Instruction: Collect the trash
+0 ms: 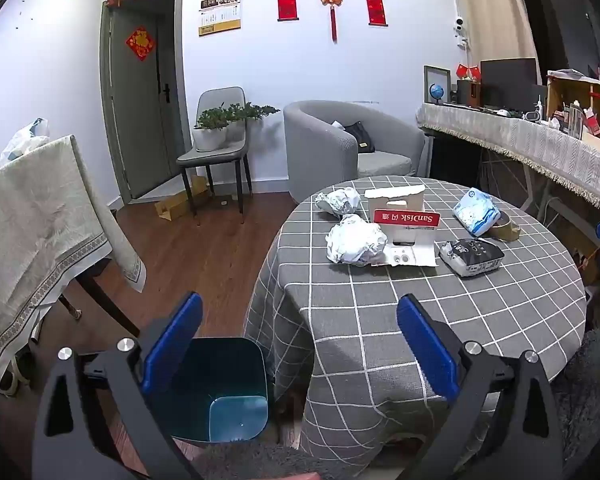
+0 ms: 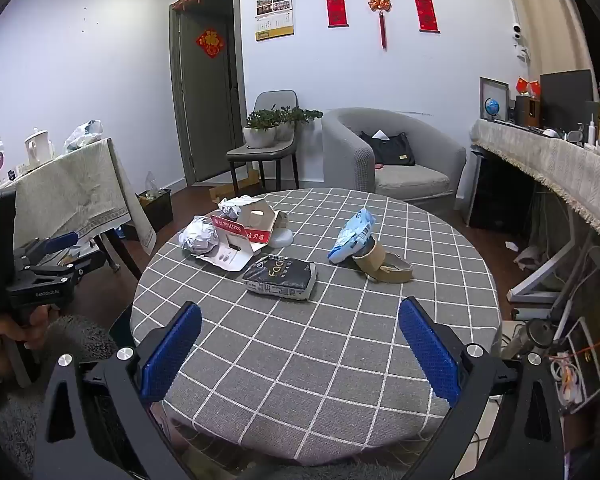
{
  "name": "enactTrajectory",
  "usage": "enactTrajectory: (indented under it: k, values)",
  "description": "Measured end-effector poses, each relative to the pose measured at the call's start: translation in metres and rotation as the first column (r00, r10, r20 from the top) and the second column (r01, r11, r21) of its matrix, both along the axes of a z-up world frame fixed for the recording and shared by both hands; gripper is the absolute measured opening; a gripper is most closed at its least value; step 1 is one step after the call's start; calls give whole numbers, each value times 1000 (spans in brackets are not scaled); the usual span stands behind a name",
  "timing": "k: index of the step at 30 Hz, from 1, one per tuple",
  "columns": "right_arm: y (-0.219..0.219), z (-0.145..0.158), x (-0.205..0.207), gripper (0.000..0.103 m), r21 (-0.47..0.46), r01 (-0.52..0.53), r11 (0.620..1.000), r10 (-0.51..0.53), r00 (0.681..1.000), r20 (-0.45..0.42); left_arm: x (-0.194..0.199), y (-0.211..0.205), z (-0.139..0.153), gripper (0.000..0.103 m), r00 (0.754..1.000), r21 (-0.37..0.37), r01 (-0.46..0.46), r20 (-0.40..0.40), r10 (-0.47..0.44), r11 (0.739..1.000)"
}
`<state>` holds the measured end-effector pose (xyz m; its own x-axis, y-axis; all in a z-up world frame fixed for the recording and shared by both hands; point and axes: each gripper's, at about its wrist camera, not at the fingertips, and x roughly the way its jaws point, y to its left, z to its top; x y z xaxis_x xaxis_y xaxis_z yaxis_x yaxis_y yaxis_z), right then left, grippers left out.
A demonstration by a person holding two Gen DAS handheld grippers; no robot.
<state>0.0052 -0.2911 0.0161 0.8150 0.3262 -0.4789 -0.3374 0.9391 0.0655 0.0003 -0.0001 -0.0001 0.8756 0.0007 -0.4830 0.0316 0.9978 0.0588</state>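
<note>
Trash lies on the round table [image 1: 420, 320] [image 2: 340, 344] with the grey checked cloth: two crumpled paper balls [image 1: 354, 240] [image 2: 197, 236], a torn red-and-white card package [image 1: 406, 226] [image 2: 243, 240], a black pack [image 1: 471, 256] [image 2: 280, 278], a light blue pack [image 1: 476, 210] [image 2: 350, 236] and brown tape rolls [image 1: 504, 226] [image 2: 384, 266]. A dark teal bin [image 1: 227, 392] stands on the floor left of the table. My left gripper [image 1: 300, 344] hangs open over the table's near-left edge and the bin. My right gripper [image 2: 300, 348] hangs open over the near cloth, nothing between its fingers.
A cloth-covered table [image 1: 39, 232] [image 2: 71, 200] stands at the left, a grey armchair [image 1: 352, 148] [image 2: 396, 152] and a chair with potted plants [image 1: 215, 136] [image 2: 263, 132] behind. A long draped counter [image 1: 540, 152] [image 2: 560, 168] runs along the right. A person's hand [image 2: 3, 332] holds the left gripper's handle.
</note>
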Motion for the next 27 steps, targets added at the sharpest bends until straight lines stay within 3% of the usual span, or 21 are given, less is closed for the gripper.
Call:
enactTrajectory:
  k: [27]
  values:
    - [1, -1, 0, 100, -10, -1, 1000, 1, 1000, -3, 0, 1, 0, 99, 1000, -7, -2, 1, 2, 1000]
